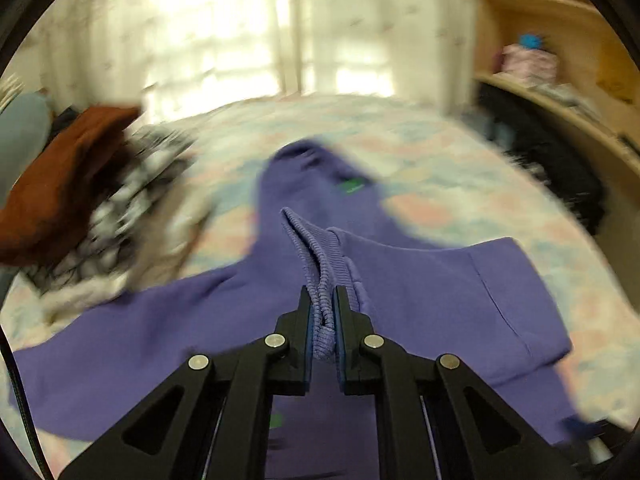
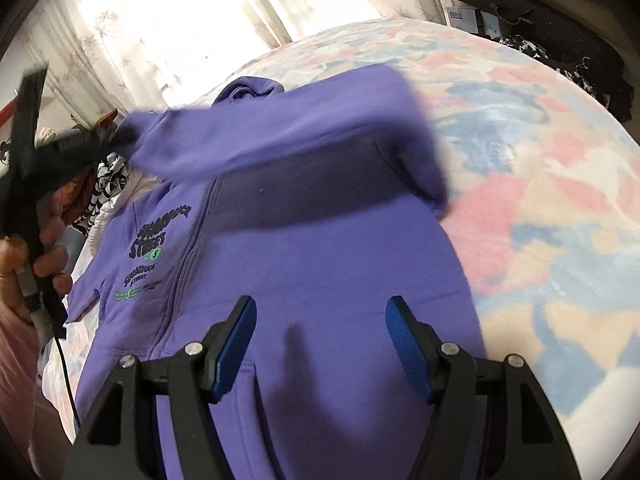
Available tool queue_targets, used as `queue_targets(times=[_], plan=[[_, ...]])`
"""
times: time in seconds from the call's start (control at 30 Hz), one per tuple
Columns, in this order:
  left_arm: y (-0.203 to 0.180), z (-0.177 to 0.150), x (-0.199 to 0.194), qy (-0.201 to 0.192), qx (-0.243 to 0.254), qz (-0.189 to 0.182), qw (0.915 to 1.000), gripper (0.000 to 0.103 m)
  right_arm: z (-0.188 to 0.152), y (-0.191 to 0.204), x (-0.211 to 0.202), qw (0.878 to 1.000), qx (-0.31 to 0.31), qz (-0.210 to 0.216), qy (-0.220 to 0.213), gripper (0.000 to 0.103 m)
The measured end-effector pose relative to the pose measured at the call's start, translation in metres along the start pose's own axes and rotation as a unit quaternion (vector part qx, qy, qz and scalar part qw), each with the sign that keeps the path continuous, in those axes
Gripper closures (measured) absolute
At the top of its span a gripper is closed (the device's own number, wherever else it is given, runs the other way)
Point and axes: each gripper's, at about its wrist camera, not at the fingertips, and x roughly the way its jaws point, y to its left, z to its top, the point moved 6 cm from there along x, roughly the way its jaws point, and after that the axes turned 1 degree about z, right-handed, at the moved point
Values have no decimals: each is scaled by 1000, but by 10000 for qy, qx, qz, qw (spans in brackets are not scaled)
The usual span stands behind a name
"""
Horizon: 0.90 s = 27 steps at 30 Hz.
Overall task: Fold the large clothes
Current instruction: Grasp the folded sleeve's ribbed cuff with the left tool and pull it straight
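A purple zip hoodie (image 2: pixel 320 260) with dark lettering on its chest lies spread on the pastel bed cover (image 2: pixel 540 160). My left gripper (image 1: pixel 323 292) is shut on the ribbed cuff (image 1: pixel 316 248) of one sleeve. In the right wrist view that sleeve (image 2: pixel 280 136) hangs lifted and stretched across the hoodie's upper body. It leads to the left gripper (image 2: pixel 100 142) at the left edge, blurred, with a hand (image 2: pixel 48 248) holding it. My right gripper (image 2: pixel 320 312) hovers open over the hoodie's lower body, with nothing between its blue pads (image 2: pixel 234 344).
A pile of clothes sits on the bed's left side: a brown garment (image 1: pixel 60 184) and black-and-white patterned cloth (image 1: pixel 132 184). Wooden shelves (image 1: pixel 560 92) stand at the right, with dark clothes (image 1: pixel 560 184) below them. Bright curtains (image 1: pixel 240 28) hang behind the bed.
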Motion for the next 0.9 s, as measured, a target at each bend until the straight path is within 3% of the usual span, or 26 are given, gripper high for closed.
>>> queue_targets(times=[0.13,0.2,0.4,0.6,0.63,0.7,0.8,0.83,0.87,0.9], plan=[[48,-50,51,906,-386,52,9951,94,7,-6,4,9998,-23,-57,205,36],[61,-71,71,1259,-673,-99,9897,85,17,-10,6,9996,58,32,283,35],[85,-78,84,1255,-1590,-621,9773,56,72,-26,17,9977,495,358,303,24],[78,-73,92,1257,-1413,-618,9800,58,139,-62,75,9948,950,65,366,23],[76,-70,98,1255,-1355,-621,9808,63,148,-67,87,9942,996,31,393,23],[68,-65,103,1299,-1233,-670,9815,84,161,-74,109,9933,1072,-44,420,23],[54,-56,104,1302,-979,-727,9840,93,170,-79,135,9913,1226,-56,480,23],[47,-52,102,1259,-850,-715,9858,93,171,-79,143,9912,1215,-37,518,29],[43,-49,99,1219,-753,-713,9871,94,172,-78,148,9921,1123,-103,555,63],[38,-45,97,1160,-674,-737,9882,94,174,-75,153,9933,984,-102,596,87]])
